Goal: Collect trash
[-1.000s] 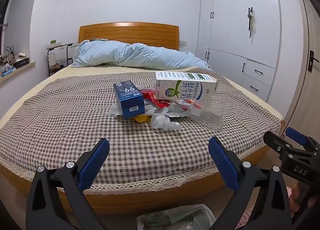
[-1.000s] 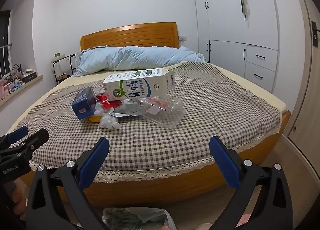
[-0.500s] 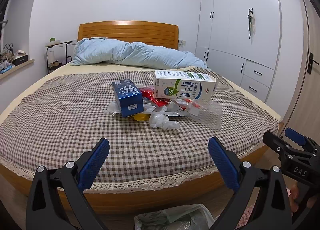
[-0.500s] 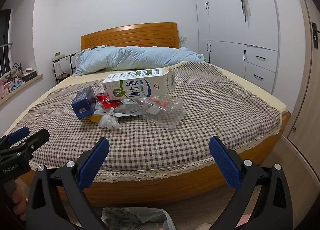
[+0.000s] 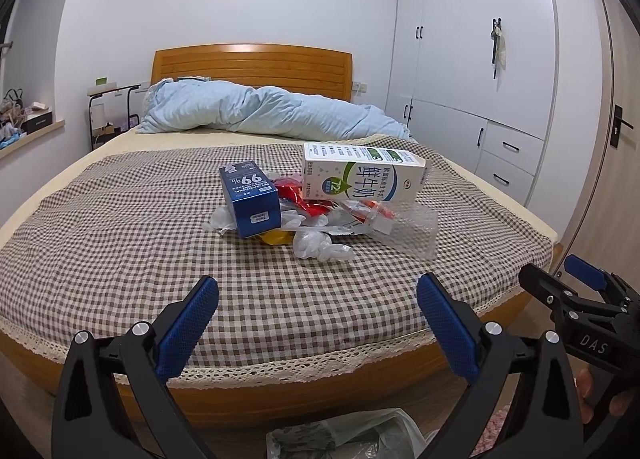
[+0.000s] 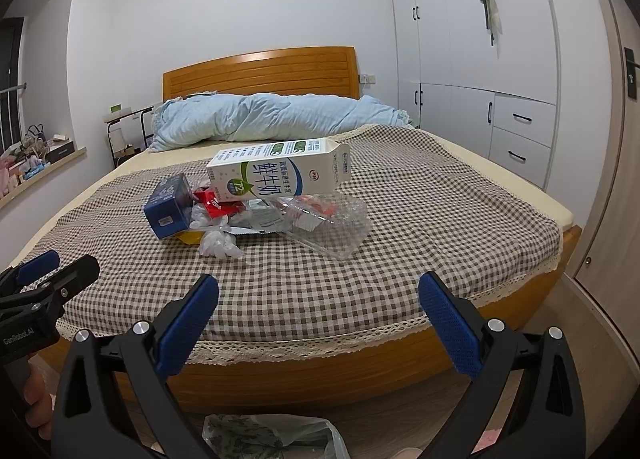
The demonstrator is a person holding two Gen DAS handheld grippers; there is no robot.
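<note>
The left gripper [image 5: 316, 323] is wide open and holds nothing. The right gripper [image 6: 318, 323] is wide open too, with nothing between its blue fingers [image 6: 188, 323]. Both hang in the air near the foot of the bed [image 5: 120, 259], not touching it.

The trash sits in a pile in the middle of the bed, on a brown and white checked cover [image 6: 440, 219]. A white milk carton [image 5: 362, 178] lies on its side on top of the pile. A blue box [image 5: 250, 199] leans at the left side of the pile. Red wrappers [image 5: 294, 195] lie between the box and the carton. A clear plastic tray [image 6: 332, 225] lies at the right side, partly under the carton. A crumpled white bit of plastic [image 5: 318, 247] lies at the front of the pile.

A plastic bag [image 6: 272, 437] sits on the floor below the grippers. A blue blanket [image 5: 260, 111] is bunched up by the wooden headboard [image 5: 252, 65]. White cupboards [image 6: 480, 79] stand on the right.
</note>
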